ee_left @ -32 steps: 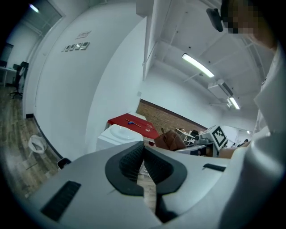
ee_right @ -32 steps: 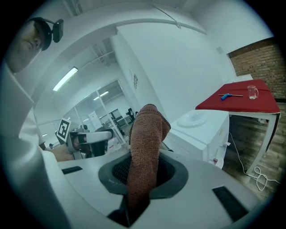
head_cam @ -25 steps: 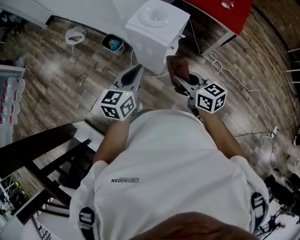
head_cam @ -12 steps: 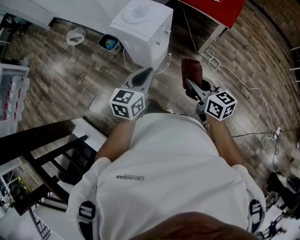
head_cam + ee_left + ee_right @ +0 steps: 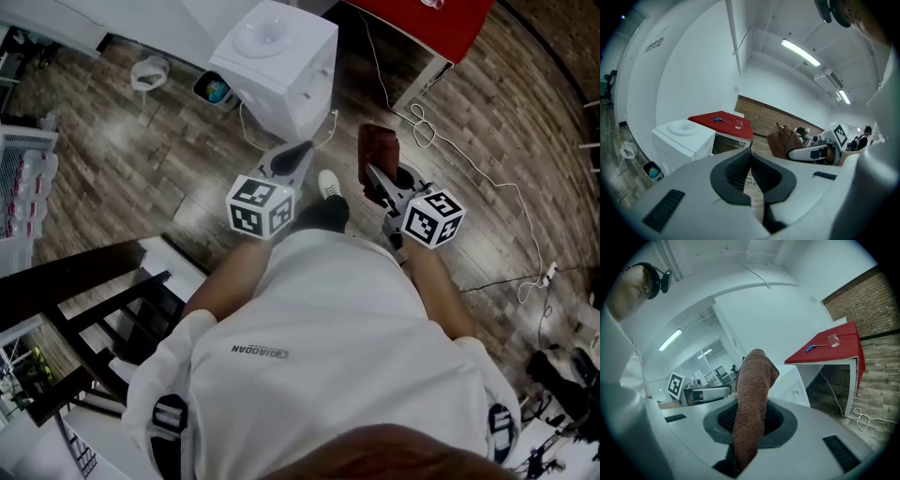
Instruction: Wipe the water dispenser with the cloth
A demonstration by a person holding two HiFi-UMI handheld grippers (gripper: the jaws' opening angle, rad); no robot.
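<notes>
The white water dispenser (image 5: 272,56) stands on the wood floor ahead of me, also in the left gripper view (image 5: 684,137). My right gripper (image 5: 372,174) is shut on a brown cloth (image 5: 380,148) that sticks up past its jaws, level with the dispenser's right side and apart from it. In the right gripper view the cloth (image 5: 752,394) fills the shut jaws of that gripper (image 5: 750,414), with the dispenser's white side (image 5: 796,383) just behind. My left gripper (image 5: 302,150) points at the dispenser's base, shut and empty (image 5: 751,161).
A red table (image 5: 427,23) stands right of the dispenser, with cables (image 5: 441,131) trailing over the floor. A small bin (image 5: 214,89) and a white bowl-shaped thing (image 5: 150,70) sit to the left. Dark furniture (image 5: 84,309) is at lower left. The person's shoe (image 5: 328,183) shows between the grippers.
Both grippers have drawn back from the dispenser, which now sits further up and left in view. The cloth stays in the right gripper. A shoe has come into view.
</notes>
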